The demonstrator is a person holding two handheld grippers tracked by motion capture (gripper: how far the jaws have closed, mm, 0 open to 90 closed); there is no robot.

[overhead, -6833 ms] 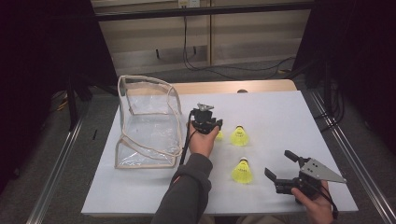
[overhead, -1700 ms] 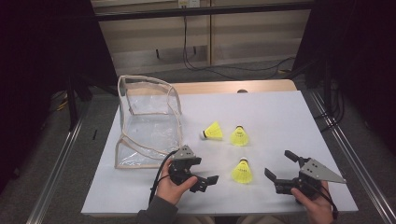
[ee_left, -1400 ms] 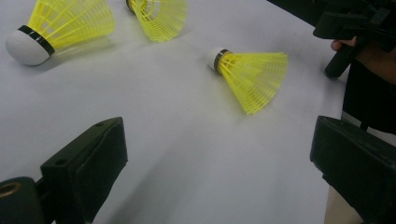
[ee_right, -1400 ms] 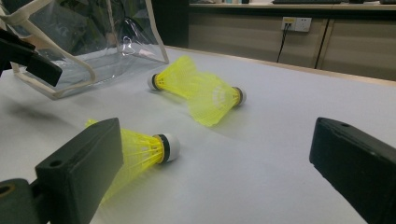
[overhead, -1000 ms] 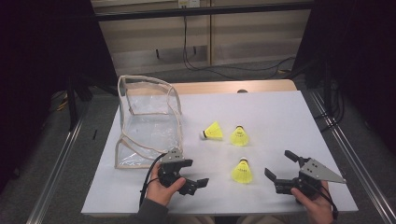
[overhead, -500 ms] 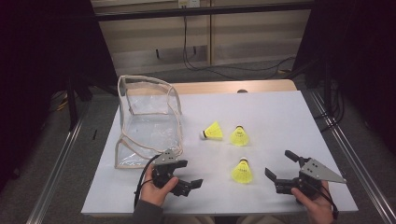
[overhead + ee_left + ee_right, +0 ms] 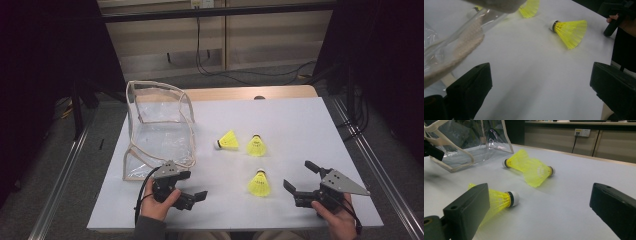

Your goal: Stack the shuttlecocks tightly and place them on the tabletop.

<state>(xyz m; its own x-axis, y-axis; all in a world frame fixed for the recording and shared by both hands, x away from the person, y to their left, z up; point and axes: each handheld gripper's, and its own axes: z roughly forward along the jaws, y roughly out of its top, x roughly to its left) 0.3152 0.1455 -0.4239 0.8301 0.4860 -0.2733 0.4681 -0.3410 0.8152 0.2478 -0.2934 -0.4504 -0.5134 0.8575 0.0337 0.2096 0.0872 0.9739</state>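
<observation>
A white board tops the wooden table; dark room, grey floor around. Both the left gripper and right gripper rest near, jaws spread, empty, flanking a yellow shuttlecock.

We hold the left black two-jaw gripper low at the near left, hand wrapped under its body, jaws spread wide and pointing right. We hold the right black two-jaw gripper at the near right, hand beneath it, jaws spread wide and pointing left.
</observation>
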